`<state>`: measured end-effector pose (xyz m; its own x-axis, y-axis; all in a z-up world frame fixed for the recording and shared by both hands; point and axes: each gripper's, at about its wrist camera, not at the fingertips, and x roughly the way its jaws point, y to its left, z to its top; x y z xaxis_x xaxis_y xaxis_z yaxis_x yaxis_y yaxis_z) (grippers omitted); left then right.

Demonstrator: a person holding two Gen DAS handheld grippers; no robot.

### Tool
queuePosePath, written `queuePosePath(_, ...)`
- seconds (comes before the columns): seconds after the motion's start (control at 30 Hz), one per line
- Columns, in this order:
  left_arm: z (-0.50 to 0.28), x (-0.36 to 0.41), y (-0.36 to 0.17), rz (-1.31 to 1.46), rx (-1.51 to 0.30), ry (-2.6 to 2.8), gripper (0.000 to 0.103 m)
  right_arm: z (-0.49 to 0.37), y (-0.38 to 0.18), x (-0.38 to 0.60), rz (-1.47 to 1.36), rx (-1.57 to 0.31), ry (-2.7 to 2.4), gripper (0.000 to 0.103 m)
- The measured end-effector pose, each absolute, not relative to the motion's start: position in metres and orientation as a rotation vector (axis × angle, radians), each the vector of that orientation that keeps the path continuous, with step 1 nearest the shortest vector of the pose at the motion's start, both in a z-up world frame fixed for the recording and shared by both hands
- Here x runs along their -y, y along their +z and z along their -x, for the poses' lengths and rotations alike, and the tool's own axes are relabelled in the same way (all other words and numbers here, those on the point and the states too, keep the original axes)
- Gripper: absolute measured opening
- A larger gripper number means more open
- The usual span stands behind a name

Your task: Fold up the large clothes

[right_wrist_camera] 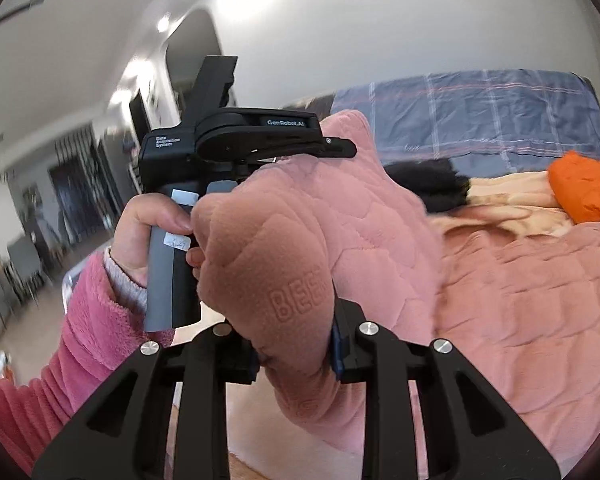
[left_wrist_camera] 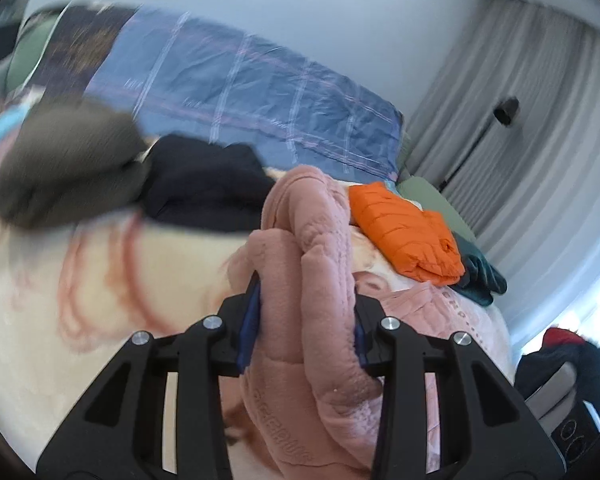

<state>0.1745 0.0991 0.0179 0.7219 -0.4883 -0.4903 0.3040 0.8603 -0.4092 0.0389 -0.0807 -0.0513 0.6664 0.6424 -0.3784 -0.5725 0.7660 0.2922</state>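
Observation:
A large pink fleece garment (left_wrist_camera: pixel 324 280) with embossed letters lies partly on the bed and is lifted at one edge. My left gripper (left_wrist_camera: pixel 306 324) is shut on a thick bunch of it. My right gripper (right_wrist_camera: pixel 294 344) is shut on another bunch of the same garment (right_wrist_camera: pixel 520 300), which spreads over the bed to the right. In the right wrist view the left gripper's body (right_wrist_camera: pixel 236 136) shows just ahead, held by a hand in a pink sleeve (right_wrist_camera: pixel 100 336), close to my right gripper.
The bed has a cream patterned blanket (left_wrist_camera: pixel 140 264) and a blue plaid pillow (left_wrist_camera: pixel 260 92). On it lie an orange puffer jacket (left_wrist_camera: pixel 408 232), a black garment (left_wrist_camera: pixel 204 188), an olive garment (left_wrist_camera: pixel 68 168) and a dark teal one (left_wrist_camera: pixel 484 280). Grey curtains (left_wrist_camera: pixel 520 120) hang at right.

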Motion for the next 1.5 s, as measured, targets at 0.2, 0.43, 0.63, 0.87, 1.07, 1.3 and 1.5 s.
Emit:
queuePosePath(0.2,-0.176,0.014,0.066,0.104,-0.591,-0.49,0.036,-0.028,-0.036,0.164,-0.3,-0.413,0.618,0.026)
queuePosePath(0.43,-0.178,0.164,0.067,-0.167,-0.585,-0.558,0.038,-0.015,-0.056,0.272,-0.505,-0.419,0.512,0.026)
queuePosePath(0.63,-0.189,0.261,-0.001,-0.333,-0.66,-0.674,0.062,-0.02,-0.119,0.33,-0.684,-0.568,0.417,0.026)
queuePosePath(0.87,-0.199,0.296,-0.054,-0.421,-0.762,-0.632,0.066,-0.022,-0.157,0.347,-0.781,-0.655,0.454,0.026)
queuePosePath(1.07,-0.198,0.277,-0.032,-0.278,-0.745,-0.689,0.063,-0.02,-0.156,0.344,-0.762,-0.643,0.477,0.027)
queuePosePath(1.3,-0.18,0.232,0.013,-0.272,-0.663,-0.643,0.022,-0.021,-0.156,0.347,-0.739,-0.628,0.466,0.034)
queuePosePath(1.5,-0.181,0.215,-0.039,-0.365,-0.733,-0.634,0.029,-0.024,-0.153,0.348,-0.703,-0.622,0.438,0.041)
